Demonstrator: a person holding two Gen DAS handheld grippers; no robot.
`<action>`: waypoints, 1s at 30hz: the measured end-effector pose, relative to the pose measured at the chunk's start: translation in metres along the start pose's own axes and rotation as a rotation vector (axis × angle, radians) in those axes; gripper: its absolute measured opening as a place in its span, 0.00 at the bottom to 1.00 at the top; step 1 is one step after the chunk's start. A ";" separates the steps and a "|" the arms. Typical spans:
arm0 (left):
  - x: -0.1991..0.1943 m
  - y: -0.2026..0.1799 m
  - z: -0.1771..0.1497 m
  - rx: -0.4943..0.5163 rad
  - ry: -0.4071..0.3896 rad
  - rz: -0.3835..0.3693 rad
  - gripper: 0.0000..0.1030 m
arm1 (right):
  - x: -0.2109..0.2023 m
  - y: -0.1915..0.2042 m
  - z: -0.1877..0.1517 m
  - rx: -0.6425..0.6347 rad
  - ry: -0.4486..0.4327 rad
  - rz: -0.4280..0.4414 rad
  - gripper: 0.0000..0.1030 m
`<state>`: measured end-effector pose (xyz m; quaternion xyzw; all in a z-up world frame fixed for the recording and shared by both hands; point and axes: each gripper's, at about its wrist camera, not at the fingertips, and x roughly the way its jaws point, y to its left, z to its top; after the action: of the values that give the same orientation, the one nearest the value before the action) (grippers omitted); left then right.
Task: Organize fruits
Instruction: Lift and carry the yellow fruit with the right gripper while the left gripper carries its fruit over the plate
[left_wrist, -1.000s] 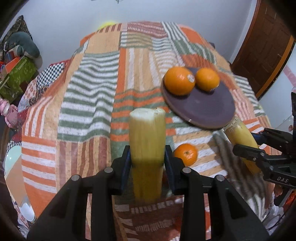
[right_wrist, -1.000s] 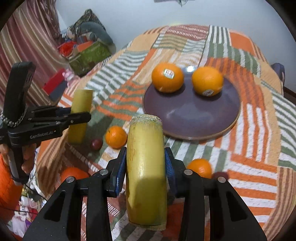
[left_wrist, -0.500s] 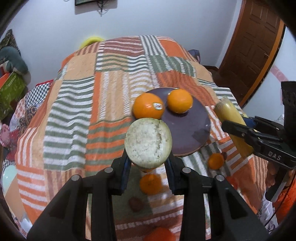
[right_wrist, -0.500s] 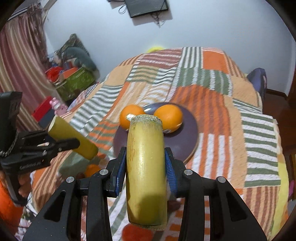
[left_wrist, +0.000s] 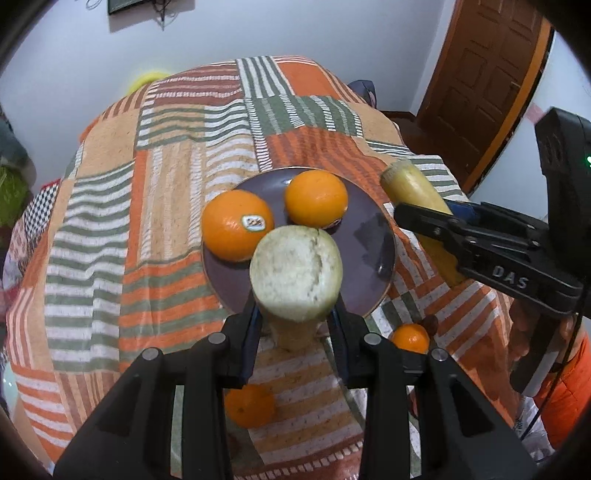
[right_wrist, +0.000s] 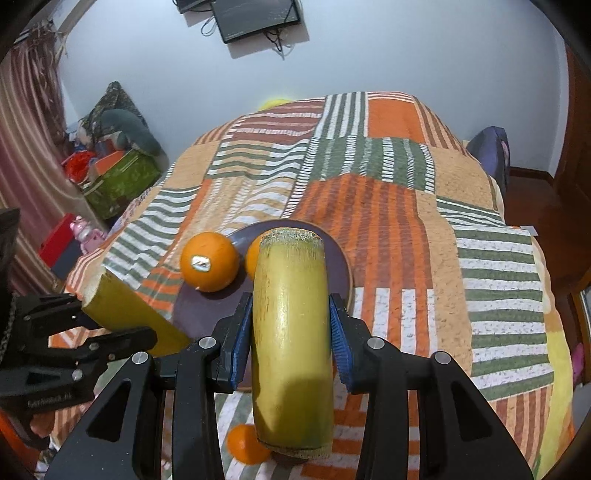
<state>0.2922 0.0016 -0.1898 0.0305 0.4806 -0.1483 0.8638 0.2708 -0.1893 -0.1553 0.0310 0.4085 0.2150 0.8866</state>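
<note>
Surface: striped patchwork bedspread (left_wrist: 177, 229), purple plate (left_wrist: 373, 254) bearing two oranges (left_wrist: 238, 229)
Left gripper (left_wrist: 295, 325): clamped on a sugarcane piece (left_wrist: 295, 273), above the plate's near edge
Right gripper (right_wrist: 291, 343): gripping a second cane piece (right_wrist: 291, 321) mid-length
Handling: likely stiff, heavy, smooth-skinned; hold at the middle
Loose: small oranges (left_wrist: 410, 338) off the plate
</note>
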 end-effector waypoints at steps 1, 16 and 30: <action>0.002 -0.001 0.002 0.001 0.003 -0.011 0.33 | 0.002 -0.001 0.000 0.003 0.000 -0.003 0.35; 0.051 0.007 0.044 -0.056 0.045 -0.019 0.33 | 0.026 -0.014 0.011 0.060 0.012 -0.014 0.35; 0.073 0.008 0.054 -0.054 0.056 0.042 0.33 | 0.047 -0.019 0.011 0.110 0.050 -0.014 0.35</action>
<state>0.3751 -0.0178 -0.2222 0.0211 0.5077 -0.1162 0.8534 0.3126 -0.1856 -0.1861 0.0717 0.4417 0.1868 0.8746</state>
